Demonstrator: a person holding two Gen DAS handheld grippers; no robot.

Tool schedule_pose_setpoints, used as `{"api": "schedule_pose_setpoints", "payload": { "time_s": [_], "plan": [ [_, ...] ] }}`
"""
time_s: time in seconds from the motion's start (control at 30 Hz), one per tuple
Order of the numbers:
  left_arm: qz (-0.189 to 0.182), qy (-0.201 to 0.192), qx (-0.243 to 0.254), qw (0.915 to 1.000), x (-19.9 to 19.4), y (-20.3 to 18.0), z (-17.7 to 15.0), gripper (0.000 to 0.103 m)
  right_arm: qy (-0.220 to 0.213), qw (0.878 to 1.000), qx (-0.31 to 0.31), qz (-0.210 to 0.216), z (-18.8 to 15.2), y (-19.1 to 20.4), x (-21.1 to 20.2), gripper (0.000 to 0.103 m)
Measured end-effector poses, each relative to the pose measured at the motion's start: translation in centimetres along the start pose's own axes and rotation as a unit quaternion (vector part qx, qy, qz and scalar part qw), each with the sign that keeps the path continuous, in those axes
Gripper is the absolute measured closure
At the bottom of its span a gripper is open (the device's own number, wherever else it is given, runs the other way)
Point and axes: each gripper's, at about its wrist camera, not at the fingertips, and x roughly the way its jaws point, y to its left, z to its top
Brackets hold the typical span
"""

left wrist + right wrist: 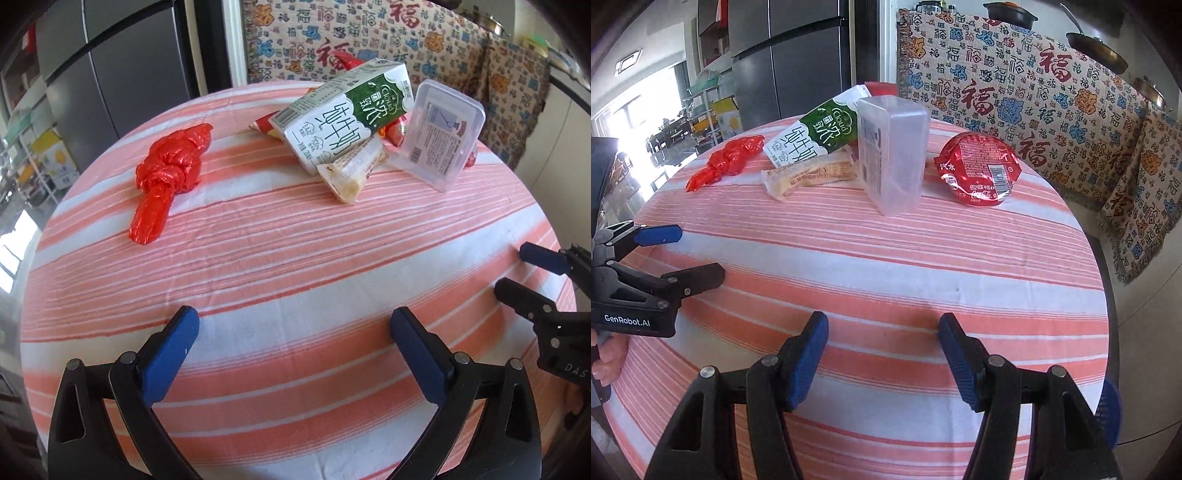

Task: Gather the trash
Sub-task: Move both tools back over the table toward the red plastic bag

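Trash lies at the far side of a round table [295, 258] with a pink-and-white striped cloth. A knotted red plastic bag [170, 166] [727, 162] is far left. A green-and-white milk carton [343, 114] [812, 136] leans on a beige snack wrapper [351, 173] [809, 177], beside a clear plastic box [439, 136] [892, 155]. A crushed red cola wrapper [979, 170] sits to the right. My left gripper [295, 317] [700, 253] is wide open over the near cloth, empty. My right gripper [882, 321] [517, 269] hovers beside it, open and empty.
Small red wrappers [393, 131] peek from behind the carton. Behind the table stand a dark fridge [110, 74] and a seat draped in a patterned cloth [1034, 92], with pans [1097, 51] above it. Shelves with boxes [713, 107] are at far left.
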Motion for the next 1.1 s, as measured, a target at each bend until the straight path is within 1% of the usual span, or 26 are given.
{"api": "schedule_pose_setpoints", "payload": {
  "time_s": [0.23, 0.57, 0.7, 0.77, 0.83, 0.9, 1.0, 1.07, 1.1],
  "plan": [
    [0.0, 0.0, -0.005, 1.0, 0.2, -0.1, 0.5, 0.0, 0.002, 1.0, 0.009, -0.001, 0.5, -0.4, 0.4, 0.034],
    [0.003, 0.0, -0.006, 1.0, 0.2, -0.3, 0.4, 0.0, 0.004, 1.0, 0.009, 0.0, 0.6, -0.5, 0.5, 0.033],
    [-0.003, 0.001, 0.0, 1.0, -0.1, -0.2, 0.1, 0.0, 0.005, 1.0, 0.01, 0.0, 0.7, -0.6, 0.5, 0.032],
    [-0.005, -0.002, -0.008, 1.0, -0.4, 0.2, -0.2, 0.001, 0.005, 1.0, 0.01, 0.0, 0.7, -0.6, 0.5, 0.032],
    [-0.01, -0.011, -0.029, 0.9995, -1.0, 1.5, 0.1, 0.001, 0.005, 1.0, 0.009, 0.0, 0.7, -0.6, 0.5, 0.032],
    [-0.006, -0.022, -0.044, 0.9988, -1.4, 3.1, 1.2, 0.001, 0.005, 1.0, 0.009, 0.001, 0.7, -0.6, 0.4, 0.032],
    [0.005, -0.026, -0.055, 0.9981, -1.4, 5.6, 4.0, 0.001, 0.006, 1.0, 0.009, 0.001, 0.7, -0.6, 0.4, 0.032],
    [0.003, -0.02, -0.055, 0.9983, -0.3, 7.1, 6.1, 0.001, 0.006, 1.0, 0.009, 0.001, 0.7, -0.7, 0.5, 0.032],
    [0.01, -0.01, -0.056, 0.9983, 0.8, 8.0, 7.2, 0.001, 0.006, 1.0, 0.009, 0.001, 0.7, -0.7, 0.4, 0.032]
  ]
}}
